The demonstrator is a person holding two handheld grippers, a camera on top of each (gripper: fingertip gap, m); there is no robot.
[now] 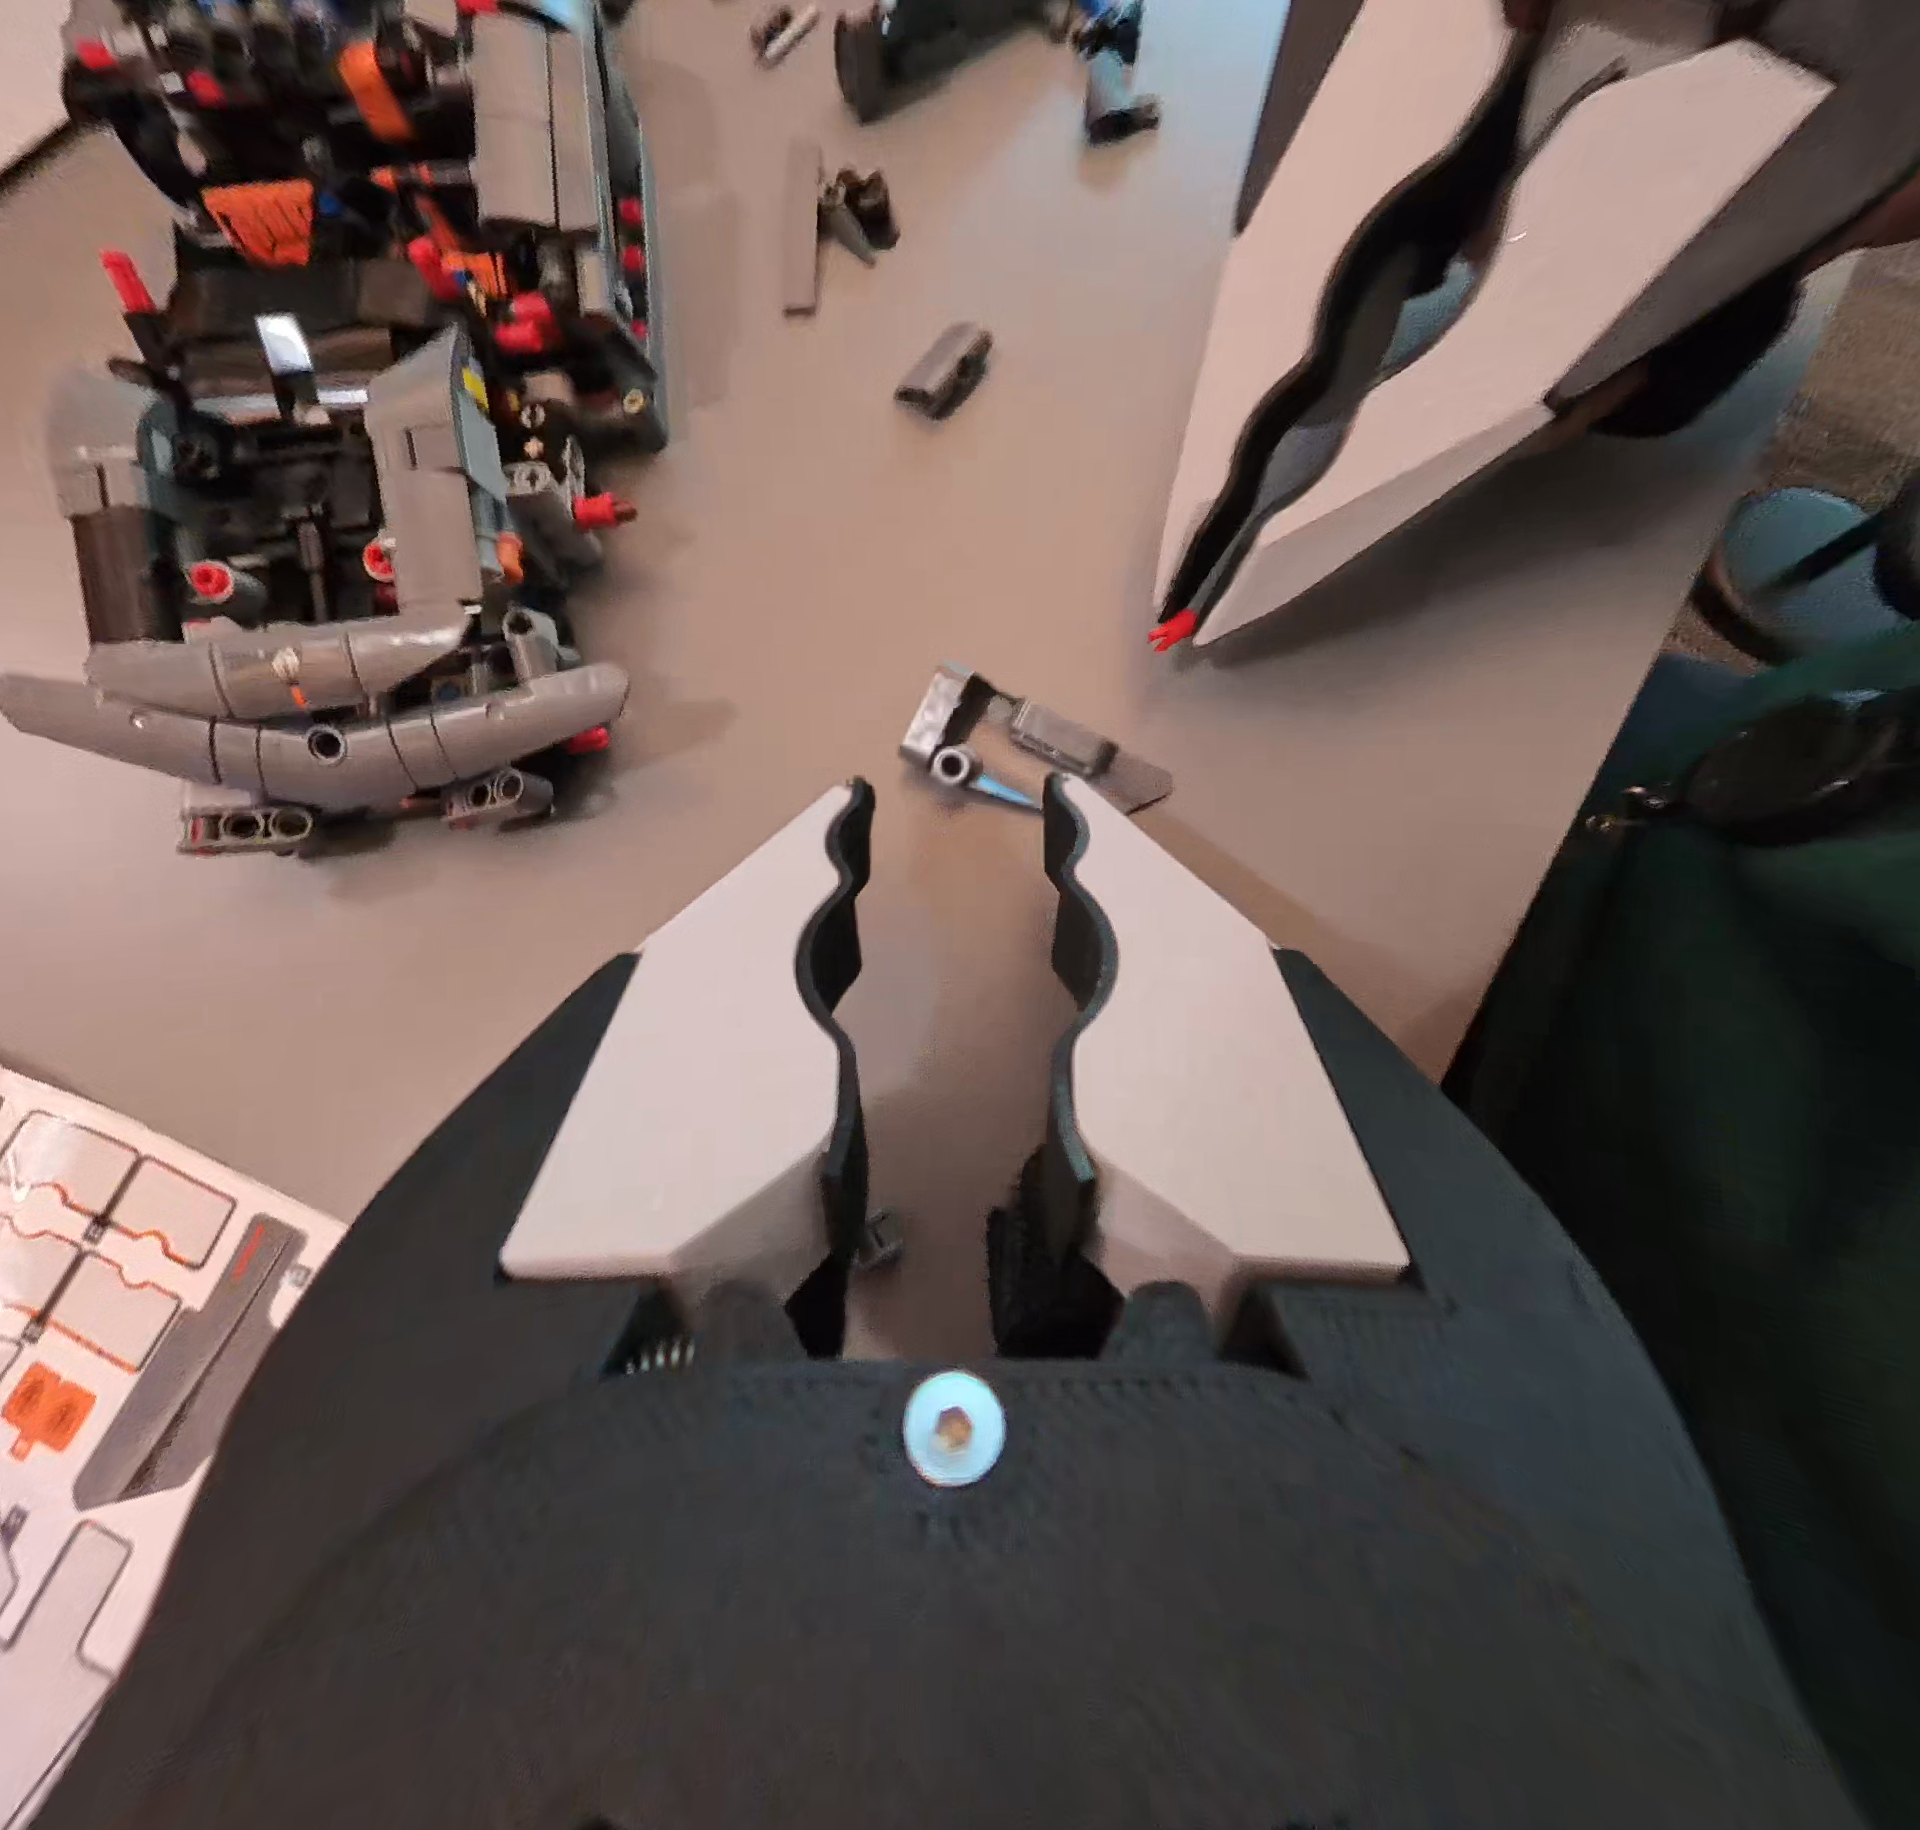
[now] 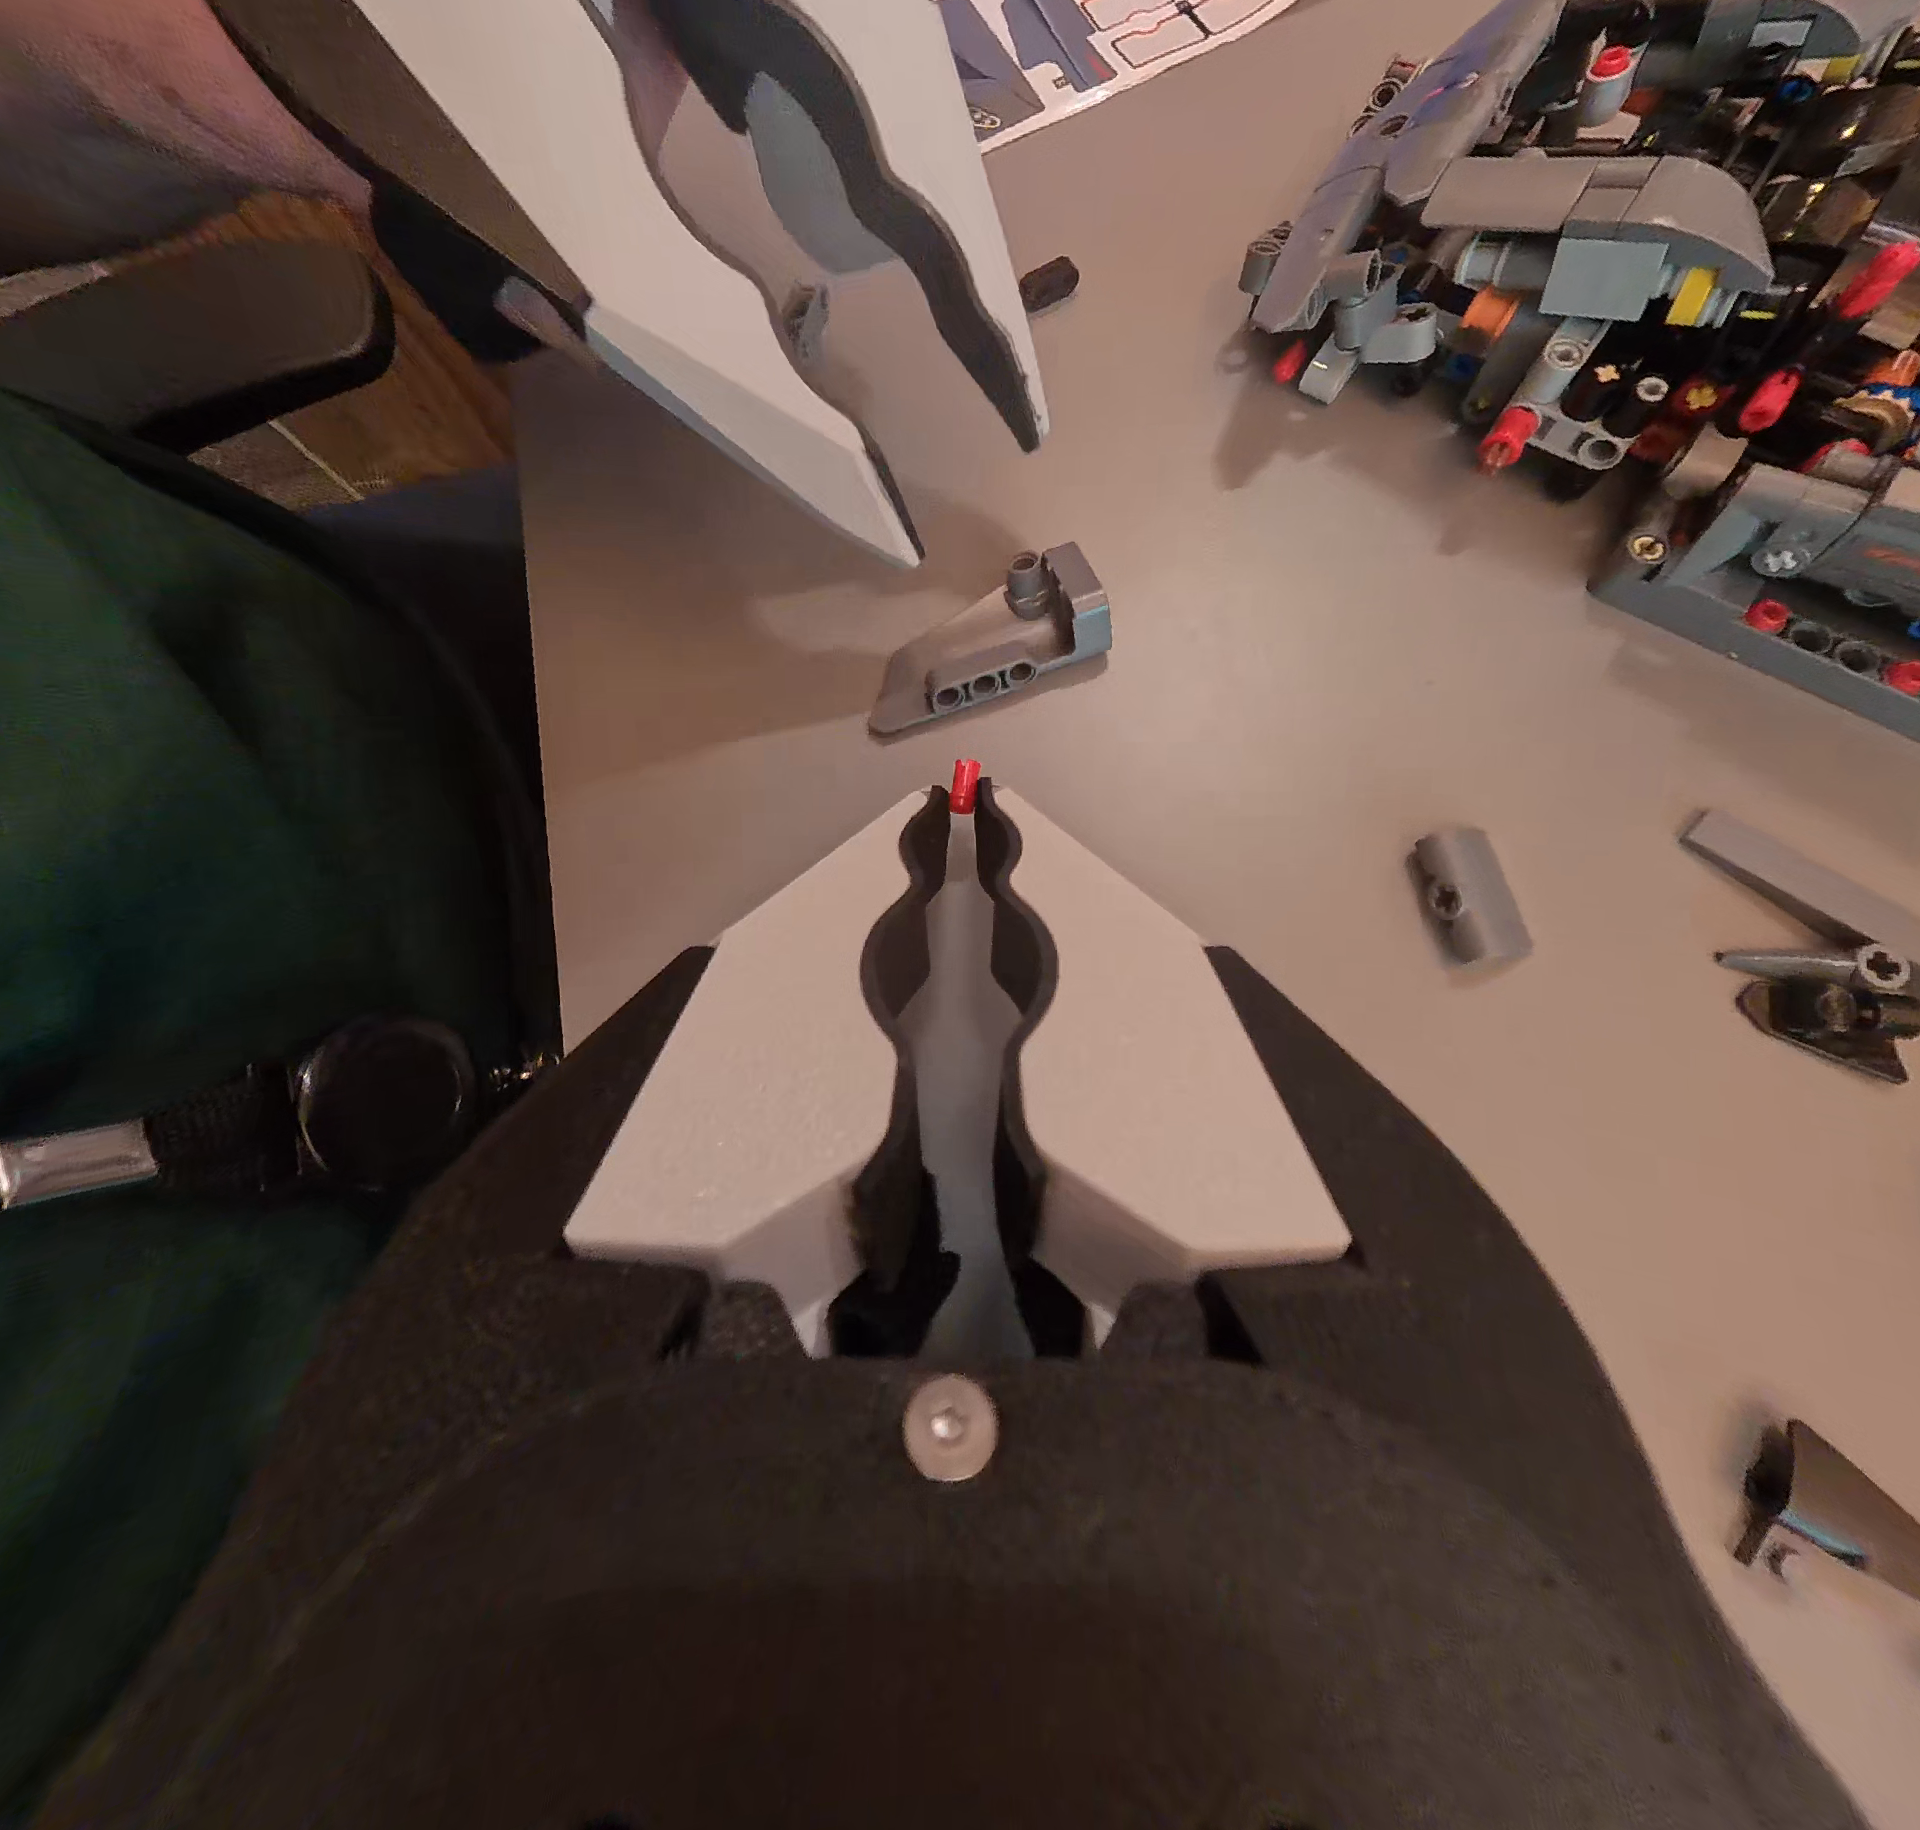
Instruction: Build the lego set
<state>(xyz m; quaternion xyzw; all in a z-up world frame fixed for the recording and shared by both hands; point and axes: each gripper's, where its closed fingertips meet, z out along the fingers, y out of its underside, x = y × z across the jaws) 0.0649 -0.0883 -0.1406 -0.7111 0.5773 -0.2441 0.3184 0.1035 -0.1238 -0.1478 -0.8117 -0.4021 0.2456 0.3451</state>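
Note:
A small grey panel assembly (image 1: 1023, 746) with a pin lies on the grey table just beyond my left gripper (image 1: 956, 793), which is open and empty above it. The same assembly shows in the right wrist view (image 2: 1003, 642). My right gripper (image 2: 963, 793) is shut on a small red pin (image 2: 963, 785) at its tips, a short way from the assembly. The right gripper also shows in the left wrist view (image 1: 1195, 622) with the red pin (image 1: 1172, 629). The left gripper shows in the right wrist view (image 2: 977, 502), hovering over the assembly. The large grey, black and orange model (image 1: 343, 409) stands at the left.
Loose grey and black parts (image 1: 943, 367) lie across the table, with a dark panel (image 1: 956, 30) at the back. A grey connector (image 2: 1467, 892) and other parts (image 2: 1829, 980) lie right of my right gripper. A sticker sheet (image 1: 114, 1323) lies front left. A person's green clothing (image 2: 187, 845) borders the table edge. There is about 6 cm between the tips of the two grippers. About 9 cm separates my right fingertips from the grey connector (image 2: 1467, 892). Seen from the left wrist view (image 1: 956, 354) as well.

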